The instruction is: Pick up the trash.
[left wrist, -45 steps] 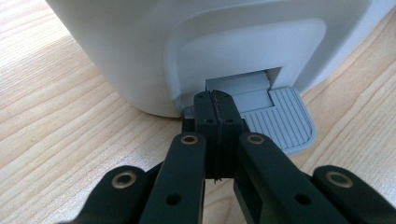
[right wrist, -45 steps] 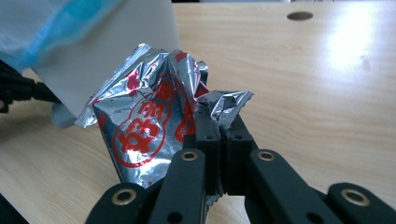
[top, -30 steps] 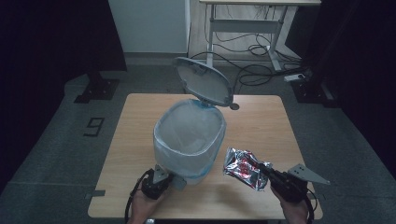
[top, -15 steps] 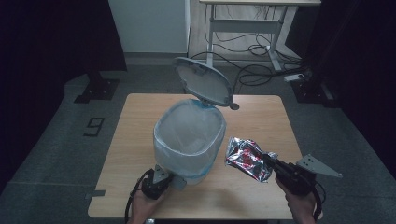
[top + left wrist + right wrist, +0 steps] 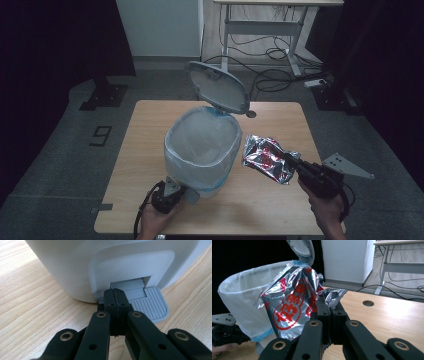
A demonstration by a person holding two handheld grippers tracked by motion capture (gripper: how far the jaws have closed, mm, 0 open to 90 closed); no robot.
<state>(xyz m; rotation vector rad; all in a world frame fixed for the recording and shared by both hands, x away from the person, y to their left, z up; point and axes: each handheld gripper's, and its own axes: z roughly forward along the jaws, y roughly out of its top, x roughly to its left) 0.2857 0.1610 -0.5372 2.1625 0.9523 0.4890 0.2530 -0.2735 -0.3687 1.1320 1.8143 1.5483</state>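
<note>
A white pedal bin (image 5: 200, 150) with a clear liner stands mid-table, its grey lid (image 5: 220, 90) tipped up and open. At the bin's base my left gripper (image 5: 181, 193) is shut, its tips (image 5: 115, 293) pressing down on the ribbed grey pedal (image 5: 151, 303). My right gripper (image 5: 289, 160) is shut on a crumpled silver foil bag (image 5: 266, 157) with red print. It holds the bag above the table just right of the bin. In the right gripper view the foil bag (image 5: 294, 307) stands up from the gripper (image 5: 329, 302), beside the lined bin (image 5: 242, 297).
The wooden table (image 5: 280, 205) has a small round hole (image 5: 251, 114) near the lid. A desk frame with cables (image 5: 270, 50) stands on the floor behind. The table's front edge lies close under both hands.
My right gripper has lifted the foil bag and carried it farther from the front edge, beside the bin's rim. The left gripper has stayed on the pedal, and the lid has stayed open.
</note>
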